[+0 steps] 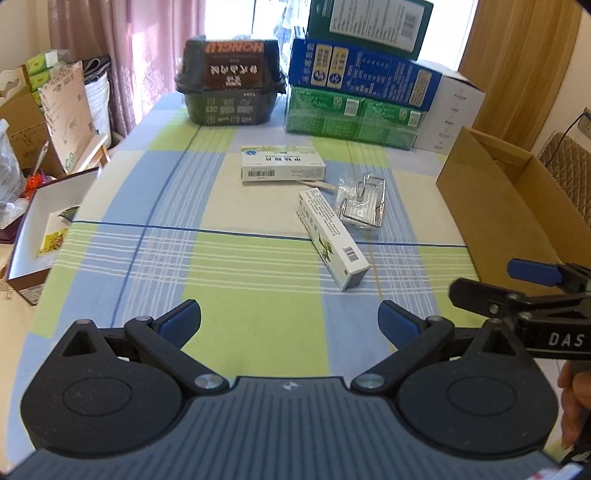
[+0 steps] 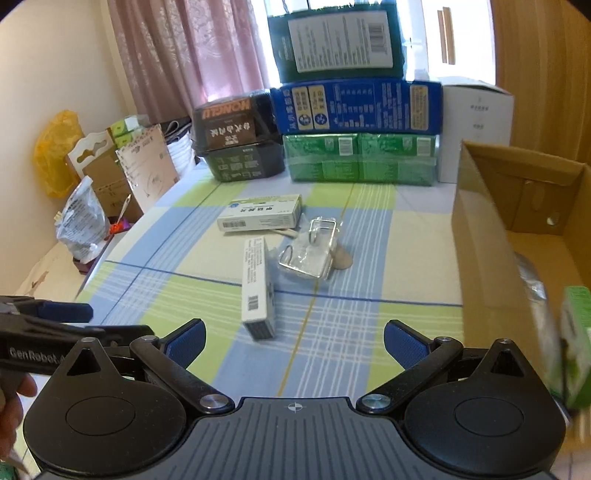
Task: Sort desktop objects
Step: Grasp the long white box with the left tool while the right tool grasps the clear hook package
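Our left claw (image 1: 290,319) is wide open and holds nothing. Our right claw (image 2: 294,341) is wide open too, and it is empty. Both hang over the near edge of the worktop (image 1: 229,280), which has a cloth with green, blue and cream squares.

In the middle of the worktop we see a long thin white box (image 1: 332,238) lying flat. One end of it points at the near edge. Just past it lies a flat white box (image 1: 282,163) with a bar code on its side. A thin pale stick (image 1: 317,183) pokes out from under that box. Right beside the long box, toward the right edge, sits a little shiny wire rack (image 1: 362,201) in a clear wrap.

At the right edge stands an open brown cardboard box (image 2: 517,221). In the right claw's view we see a green thing (image 2: 574,343) at the near side of this box, but it is too blurry to tell what it is.

Along the far edge there is a black tub (image 1: 231,86) with a lid. Next to it is a pile of big boxes: a green one (image 1: 354,116) at the bottom, a blue one (image 1: 364,74) on top of it, and a dark green one (image 1: 369,22) on the very top. A white box (image 1: 454,110) stands in the far right corner.
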{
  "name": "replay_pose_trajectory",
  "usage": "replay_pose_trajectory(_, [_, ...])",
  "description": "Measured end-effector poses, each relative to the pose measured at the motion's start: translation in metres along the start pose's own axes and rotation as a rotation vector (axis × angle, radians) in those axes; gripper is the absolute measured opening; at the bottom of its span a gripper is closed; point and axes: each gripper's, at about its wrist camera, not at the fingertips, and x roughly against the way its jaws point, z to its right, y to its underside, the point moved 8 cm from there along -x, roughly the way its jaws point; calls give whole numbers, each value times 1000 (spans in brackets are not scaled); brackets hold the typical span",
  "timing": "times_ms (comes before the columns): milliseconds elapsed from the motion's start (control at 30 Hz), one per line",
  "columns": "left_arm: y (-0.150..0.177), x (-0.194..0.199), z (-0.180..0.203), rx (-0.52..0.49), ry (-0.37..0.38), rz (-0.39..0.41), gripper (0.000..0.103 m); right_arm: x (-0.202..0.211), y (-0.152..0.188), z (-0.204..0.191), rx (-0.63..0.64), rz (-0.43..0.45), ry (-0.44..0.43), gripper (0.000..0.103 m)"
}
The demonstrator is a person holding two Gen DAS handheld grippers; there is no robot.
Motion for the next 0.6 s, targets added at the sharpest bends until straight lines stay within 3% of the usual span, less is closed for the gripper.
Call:
replay_pose_trajectory(200, [-11,-44,3,-18,15,-6,89,-34,-13,18,-19,9,14,92])
replay_pose_trajectory(400, [-24,-79,3,-26,42,-13,86,-56,-34,31,-33,25,21,83])
replay_pose_trajectory(533, [-29,-96,14,-62,57,-12,86,-64,-44,40,-58,34,28,82])
replay_pose_trajectory(600, [-30,-105,20,-75,59,-13,77,-67,-46,42,-60,35,32,82])
